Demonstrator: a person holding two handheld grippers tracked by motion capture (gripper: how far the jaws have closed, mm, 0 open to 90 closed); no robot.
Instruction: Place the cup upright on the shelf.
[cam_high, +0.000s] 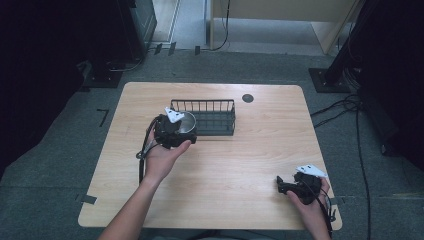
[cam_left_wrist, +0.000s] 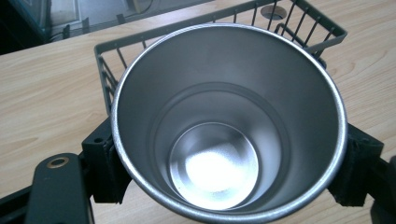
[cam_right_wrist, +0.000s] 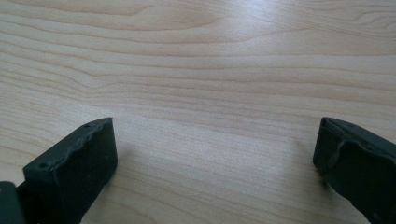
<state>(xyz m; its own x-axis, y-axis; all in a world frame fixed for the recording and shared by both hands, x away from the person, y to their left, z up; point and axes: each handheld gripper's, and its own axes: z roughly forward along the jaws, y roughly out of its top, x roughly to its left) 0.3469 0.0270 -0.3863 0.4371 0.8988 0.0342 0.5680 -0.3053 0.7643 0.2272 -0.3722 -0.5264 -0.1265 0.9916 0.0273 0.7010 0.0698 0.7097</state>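
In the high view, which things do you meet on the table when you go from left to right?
Left tool shut on the metal cup → black wire basket → dark round spot in the table → right tool, open, resting near the table's front right corner.

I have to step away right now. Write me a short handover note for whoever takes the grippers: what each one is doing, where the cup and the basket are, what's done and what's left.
Left gripper: shut on the steel cup, upright and empty, held at the near left corner of the wire basket.
Right gripper: open, holding nothing, low over bare table at the near right.
Done: cup gripped.
Left, probably: bring the cup over the basket, set it inside, release. Whether it has cleared the rim yet is unclear.
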